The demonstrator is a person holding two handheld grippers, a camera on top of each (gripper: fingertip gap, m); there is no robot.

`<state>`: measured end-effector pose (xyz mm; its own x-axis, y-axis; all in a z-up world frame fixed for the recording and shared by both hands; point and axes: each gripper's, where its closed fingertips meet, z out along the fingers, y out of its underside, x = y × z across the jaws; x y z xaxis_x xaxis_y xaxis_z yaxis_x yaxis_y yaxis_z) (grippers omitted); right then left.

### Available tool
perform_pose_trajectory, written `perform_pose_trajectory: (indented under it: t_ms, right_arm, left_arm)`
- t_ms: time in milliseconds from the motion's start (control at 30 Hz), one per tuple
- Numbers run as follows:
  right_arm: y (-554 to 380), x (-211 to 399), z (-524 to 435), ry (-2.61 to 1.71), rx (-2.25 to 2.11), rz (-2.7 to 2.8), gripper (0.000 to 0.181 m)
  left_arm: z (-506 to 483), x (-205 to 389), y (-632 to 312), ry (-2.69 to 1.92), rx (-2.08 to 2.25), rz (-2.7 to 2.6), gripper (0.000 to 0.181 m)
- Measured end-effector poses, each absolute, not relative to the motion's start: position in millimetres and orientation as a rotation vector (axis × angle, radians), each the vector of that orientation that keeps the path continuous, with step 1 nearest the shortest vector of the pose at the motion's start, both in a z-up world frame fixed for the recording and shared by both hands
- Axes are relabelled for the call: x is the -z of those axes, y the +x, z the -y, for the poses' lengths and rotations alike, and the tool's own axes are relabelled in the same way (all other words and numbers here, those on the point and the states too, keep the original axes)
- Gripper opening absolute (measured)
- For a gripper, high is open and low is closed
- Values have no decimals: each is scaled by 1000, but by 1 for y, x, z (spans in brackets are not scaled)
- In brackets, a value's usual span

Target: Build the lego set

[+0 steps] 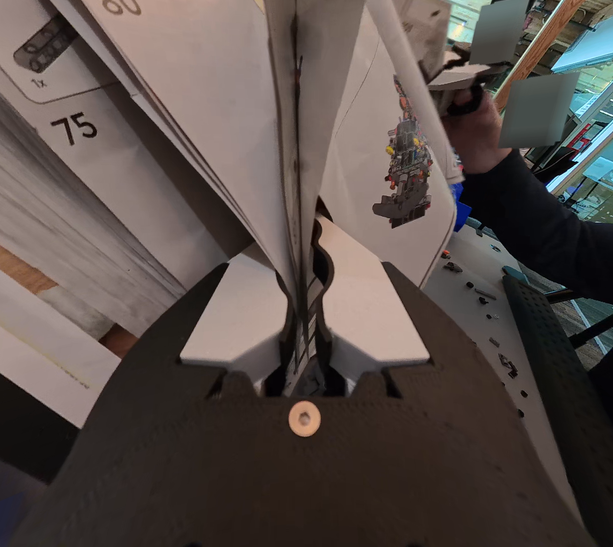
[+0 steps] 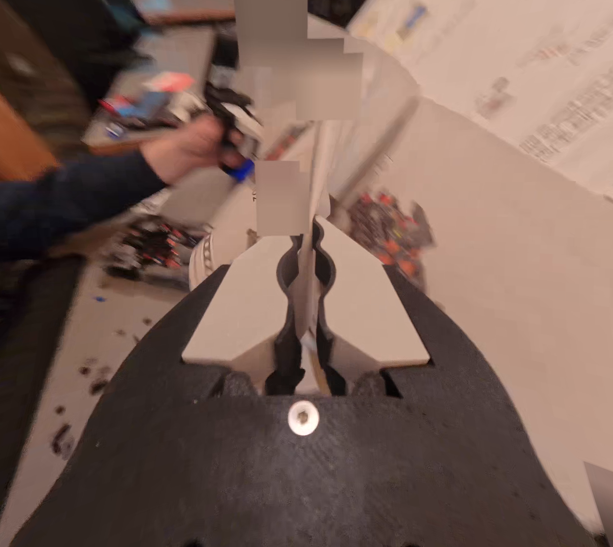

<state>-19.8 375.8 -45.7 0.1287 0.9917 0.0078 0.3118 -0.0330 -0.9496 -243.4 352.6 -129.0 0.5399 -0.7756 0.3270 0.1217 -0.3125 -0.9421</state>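
Two grippers: both pinch pages of one instruction booklet [image 1: 199, 106].
Left gripper [image 1: 303, 272]: squeezed tight on a bunch of pages that stand up toward 12 o'clock.
Right gripper [image 2: 306, 252]: squeezed on a thin page edge; this view is blurry.
Lego model [image 2: 149, 245]: on the white table [image 2: 109, 325] at 9 o'clock.
Loose lego pieces [image 1: 482, 297]: on the table at 3 o'clock.

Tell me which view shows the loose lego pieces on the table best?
The left wrist view: small dark loose pieces lie sharp on the white table, right of the instruction booklet. The right wrist view shows them only as motion-blurred specks at lower left.
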Motion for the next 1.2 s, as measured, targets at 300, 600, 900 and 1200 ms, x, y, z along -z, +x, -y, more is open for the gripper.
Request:
perform_pose_trajectory:
  t_ms: [300,600,900,1200]
  right_arm:
    - [-90,23,-334,-1348,-1251,1336,53]
    - [-93,61,-331,-1433,-1340,1359,67]
    - [-163,124,-302,-1441,-706,1690,88]
    - [-198,120,-290,-1504,-753,1602,105]
  left_arm:
    - [-350,131,-244,-1651,1020,-557,0]
    - [-349,133,-247,-1645,1050,-556,0]
    - [-338,123,-243,-1579,1150,-573,19]
    - [-308,122,-222,-1541,1165,-766,79]
